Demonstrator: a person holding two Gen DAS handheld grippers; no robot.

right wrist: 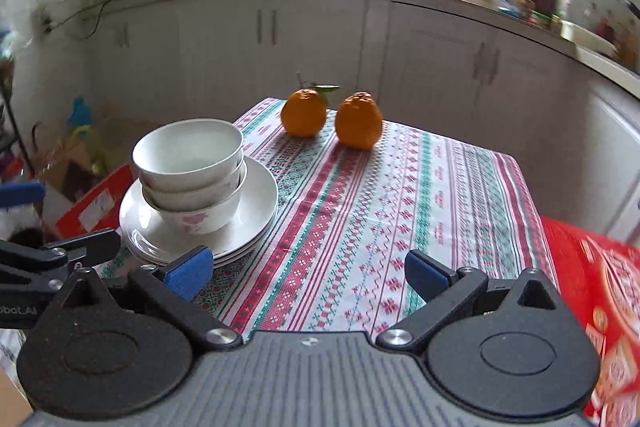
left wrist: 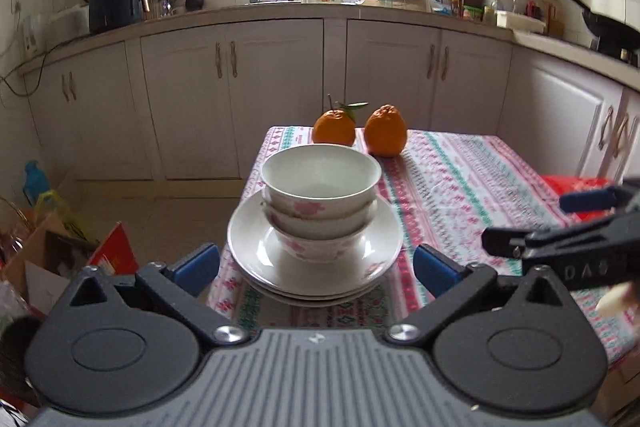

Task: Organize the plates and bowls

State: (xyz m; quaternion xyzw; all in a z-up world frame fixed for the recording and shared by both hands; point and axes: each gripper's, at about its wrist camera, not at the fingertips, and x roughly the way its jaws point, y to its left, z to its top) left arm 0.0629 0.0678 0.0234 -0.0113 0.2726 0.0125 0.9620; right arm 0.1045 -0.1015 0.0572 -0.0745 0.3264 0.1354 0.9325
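Note:
Three white bowls with pink flowers point(left wrist: 320, 183) point(right wrist: 188, 155) are nested upright on a stack of white plates point(left wrist: 256, 239) point(right wrist: 260, 203) at the left edge of the table. My left gripper point(left wrist: 316, 267) is open, just short of the stack, and its blue pads touch nothing. My right gripper point(right wrist: 307, 274) is open too and faces bare cloth to the right of the stack. Each gripper shows at the edge of the other's view: the right gripper point(left wrist: 552, 223) and the left gripper point(right wrist: 48, 219).
Two oranges point(left wrist: 334, 127) point(left wrist: 386, 131) point(right wrist: 304, 113) point(right wrist: 359, 127) sit at the far edge of the patterned tablecloth point(left wrist: 460, 187) point(right wrist: 360, 227). A red packet point(right wrist: 600, 287) lies at the table's right edge. Boxes point(left wrist: 60, 255) clutter the floor on the left. White cabinets point(left wrist: 232, 87) run behind.

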